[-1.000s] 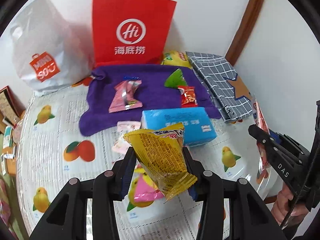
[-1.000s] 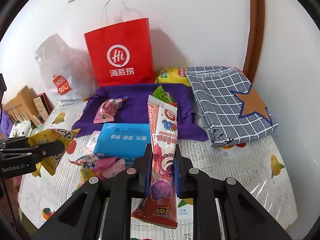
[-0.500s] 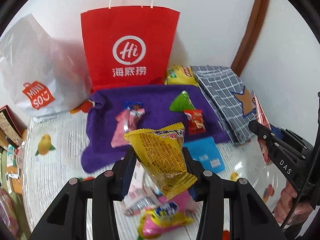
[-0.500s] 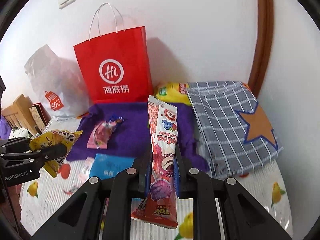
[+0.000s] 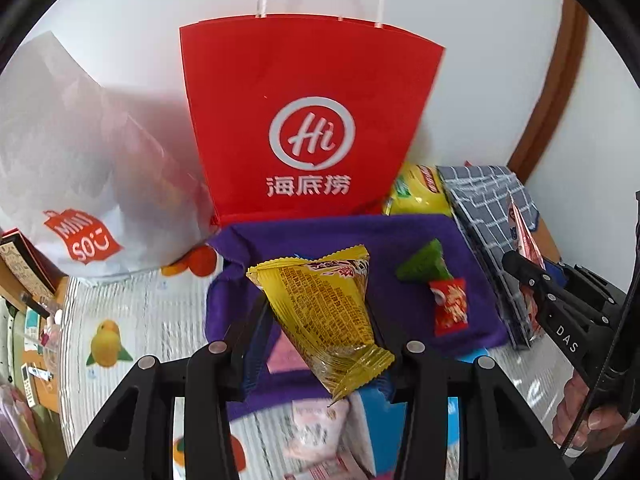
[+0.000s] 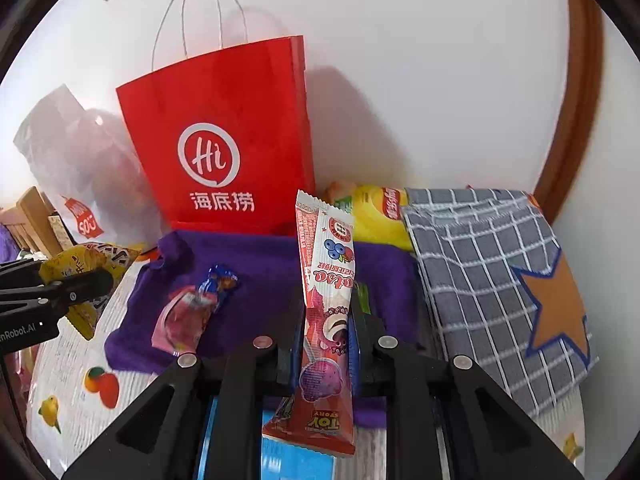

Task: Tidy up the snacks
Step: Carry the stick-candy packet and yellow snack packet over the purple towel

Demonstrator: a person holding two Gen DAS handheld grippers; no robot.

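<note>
My left gripper [image 5: 320, 320] is shut on a yellow snack packet [image 5: 324, 312] and holds it above the purple cloth [image 5: 360, 236]. My right gripper [image 6: 324, 320] is shut on a long pink snack stick [image 6: 326, 304], also above the purple cloth [image 6: 260, 264]. A red paper bag [image 5: 304, 128] stands upright behind the cloth; it also shows in the right wrist view [image 6: 224, 140]. On the cloth lie a pink candy [image 6: 188, 312], a green packet [image 5: 424, 266] and a small red packet [image 5: 450, 306].
A white plastic bag [image 5: 80, 168] stands left of the red bag. A yellow chip bag [image 6: 376, 216] and a folded checked cloth [image 6: 492, 272] lie at the right. A blue tissue pack [image 5: 400, 424] and more snacks lie near me on the fruit-print tablecloth [image 5: 132, 312].
Both grippers have moved forward toward the red bag with their snacks still held. The bag and purple cloth look larger and closer; the blue pack has slid below.
</note>
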